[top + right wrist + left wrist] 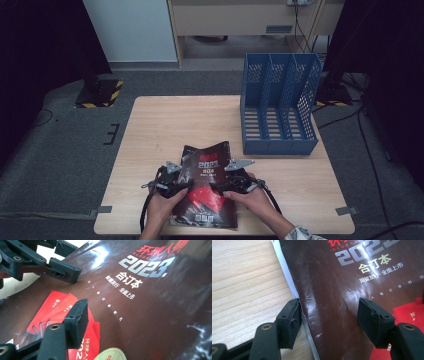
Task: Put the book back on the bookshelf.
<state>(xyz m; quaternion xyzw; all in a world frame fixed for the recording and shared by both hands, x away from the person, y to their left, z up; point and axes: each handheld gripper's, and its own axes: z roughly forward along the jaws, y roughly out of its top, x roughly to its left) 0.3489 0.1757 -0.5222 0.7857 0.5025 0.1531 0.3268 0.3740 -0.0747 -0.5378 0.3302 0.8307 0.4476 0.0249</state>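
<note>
A glossy dark book (205, 185) with "2023" and red artwork on its cover lies flat near the table's front edge. My left gripper (184, 189) sits at the book's left edge, held by a hand. In the left gripper view its jaws stand apart astride that edge (328, 315), one finger (289, 320) against the spine side over the wood, the other above the cover (332, 290). My right gripper (219, 189) is at the book's right side. Its near finger (76, 317) rests just over the cover (150, 315); the other finger is hidden by the rising cover. The left gripper (68, 260) is seen beyond.
A blue three-slot file holder (280, 100) stands at the back right of the wooden table (165, 125). Bare wood lies to the left and behind the book. Dark stands and cables sit on the floor around the table.
</note>
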